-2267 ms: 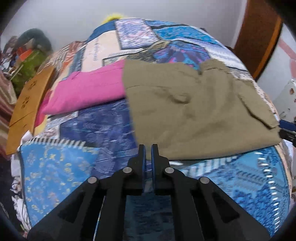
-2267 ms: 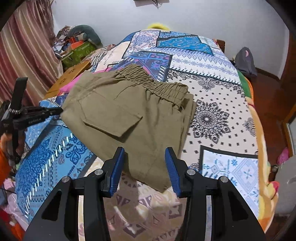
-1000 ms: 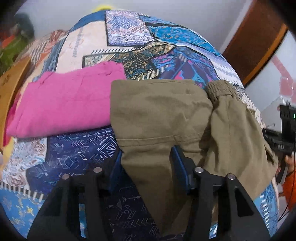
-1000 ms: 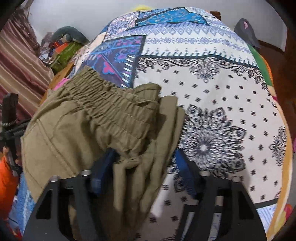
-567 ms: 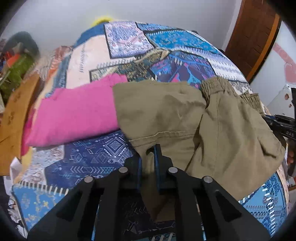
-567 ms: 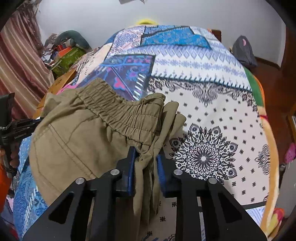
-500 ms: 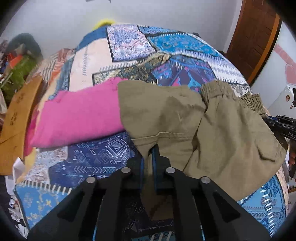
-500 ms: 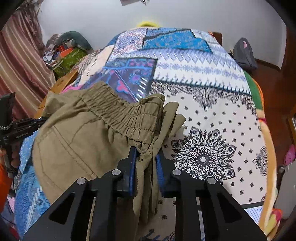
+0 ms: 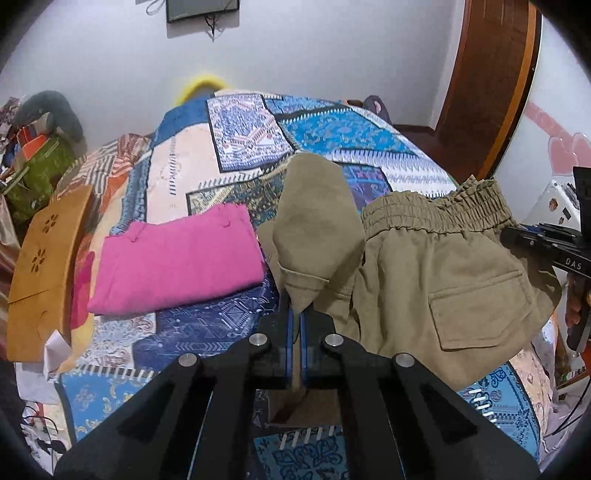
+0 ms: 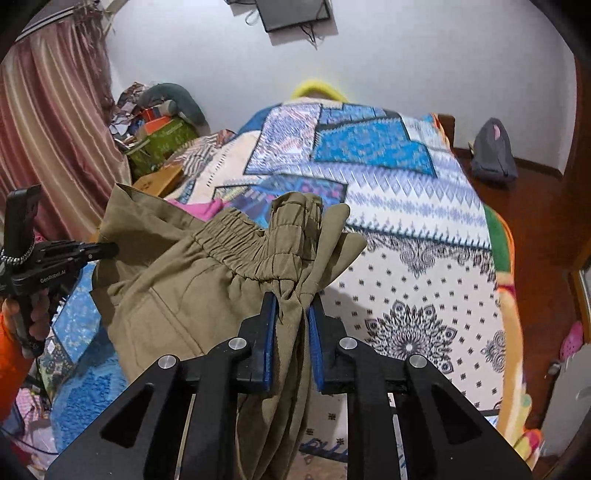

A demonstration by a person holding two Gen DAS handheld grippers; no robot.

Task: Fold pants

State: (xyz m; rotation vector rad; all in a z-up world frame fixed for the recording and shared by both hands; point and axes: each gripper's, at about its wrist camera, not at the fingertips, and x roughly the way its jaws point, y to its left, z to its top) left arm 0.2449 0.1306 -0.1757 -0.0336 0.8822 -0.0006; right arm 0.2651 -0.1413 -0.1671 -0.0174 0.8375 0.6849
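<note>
pants (image 9: 436, 280) beside pink garment (image 9: 177, 266), patchwork bedspread (image 9: 317, 133)

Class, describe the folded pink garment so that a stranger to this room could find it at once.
Start at the bed's patchwork bedspread. On its left side lies the folded pink garment, beside the olive pants. It alone is bright pink and lies flat; the pants hang bunched.

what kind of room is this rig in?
Most likely a home bedroom: a bed with a patchwork bedspread fills both views, curtains hang at one side, and a wooden door and a small wall-mounted screen show behind.
</note>
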